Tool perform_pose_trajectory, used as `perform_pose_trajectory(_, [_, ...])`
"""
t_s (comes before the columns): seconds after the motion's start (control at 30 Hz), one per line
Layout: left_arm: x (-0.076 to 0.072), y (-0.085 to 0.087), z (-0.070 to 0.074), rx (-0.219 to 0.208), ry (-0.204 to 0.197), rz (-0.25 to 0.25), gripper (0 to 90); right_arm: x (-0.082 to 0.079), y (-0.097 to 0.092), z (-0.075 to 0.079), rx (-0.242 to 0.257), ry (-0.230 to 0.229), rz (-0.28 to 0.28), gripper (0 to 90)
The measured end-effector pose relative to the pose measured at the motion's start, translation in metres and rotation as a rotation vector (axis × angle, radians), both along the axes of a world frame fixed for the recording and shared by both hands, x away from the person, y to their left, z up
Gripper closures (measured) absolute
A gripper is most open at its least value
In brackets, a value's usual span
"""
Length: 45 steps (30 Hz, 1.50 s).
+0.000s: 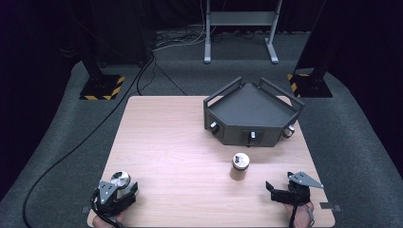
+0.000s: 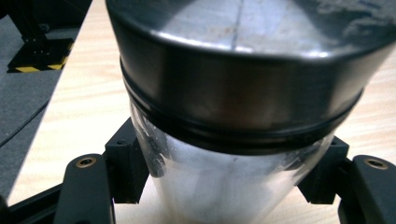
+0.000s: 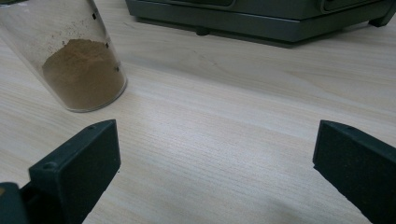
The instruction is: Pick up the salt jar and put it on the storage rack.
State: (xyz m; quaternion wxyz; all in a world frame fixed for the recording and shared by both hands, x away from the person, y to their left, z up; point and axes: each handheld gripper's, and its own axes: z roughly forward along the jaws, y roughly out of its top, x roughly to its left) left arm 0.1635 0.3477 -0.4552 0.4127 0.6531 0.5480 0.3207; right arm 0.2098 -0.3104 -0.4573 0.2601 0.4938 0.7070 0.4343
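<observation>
I see two small clear jars with metal lids on the worktop (image 1: 180, 142). The first jar (image 1: 120, 183) stands at the lower left of the high view, and in the left gripper view (image 2: 224, 186) its glass body looks empty to me; I cannot see any powder inside it. Its silver lid (image 2: 243, 60) takes the upper part of that view, with a dark ring under it. The second jar (image 1: 240, 166) stands in the lower middle of the high view, in front of the grey angular tray (image 1: 252, 111). In the right gripper view this second jar (image 3: 79, 65) is at the upper left and it holds a brown powder (image 3: 84, 77) in its bottom part.

My left gripper (image 1: 116, 192) is at the lower left corner of the high view and it is pinching the first jar: the two black pads (image 2: 126, 163) press on the glass from both sides, just under the lid. The jar stands upright between them.

My right gripper (image 1: 281, 191) is at the lower right of the high view, resting low over the worktop with its jaws spread wide and nothing between them. The second jar is apart from it, up and to the left in that view, not touching it.
</observation>
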Motion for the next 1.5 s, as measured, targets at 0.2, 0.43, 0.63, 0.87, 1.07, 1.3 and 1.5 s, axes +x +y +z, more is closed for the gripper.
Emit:
perform_pose_trajectory(0.2, [0.005, 0.0, 0.012, 0.007, -0.013, -0.021, 31.7, 0.001, -0.001, 0.0, 0.004, 0.005, -0.001, 0.0])
perform_pose_trajectory(0.43, [0.013, -0.001, 0.02, 0.001, -0.013, -0.054, 31.7, 0.001, 0.0, 0.001, 0.0, 0.007, -0.004, 0.0])
perform_pose_trajectory(0.63, [0.021, -0.003, 0.028, -0.004, -0.012, -0.086, 31.7, 0.002, 0.001, 0.001, -0.002, 0.01, -0.004, 0.0])
perform_pose_trajectory(0.87, [0.031, -0.009, 0.039, 0.003, -0.025, -0.127, 31.7, 0.002, 0.0, 0.001, -0.001, 0.012, -0.003, 0.0])
perform_pose_trajectory(1.07, [0.043, -0.018, 0.05, 0.012, -0.034, -0.167, 31.7, 0.004, 0.0, 0.002, 0.0, 0.021, -0.005, 0.0])
perform_pose_trajectory(1.3, [0.059, -0.033, 0.059, 0.033, -0.027, -0.207, 31.7, 0.004, 0.0, 0.002, 0.002, 0.021, -0.005, 0.2])
perform_pose_trajectory(1.5, [0.073, -0.044, 0.063, 0.034, -0.022, -0.238, 31.7, 0.004, 0.0, 0.002, 0.003, 0.022, -0.005, 0.3])
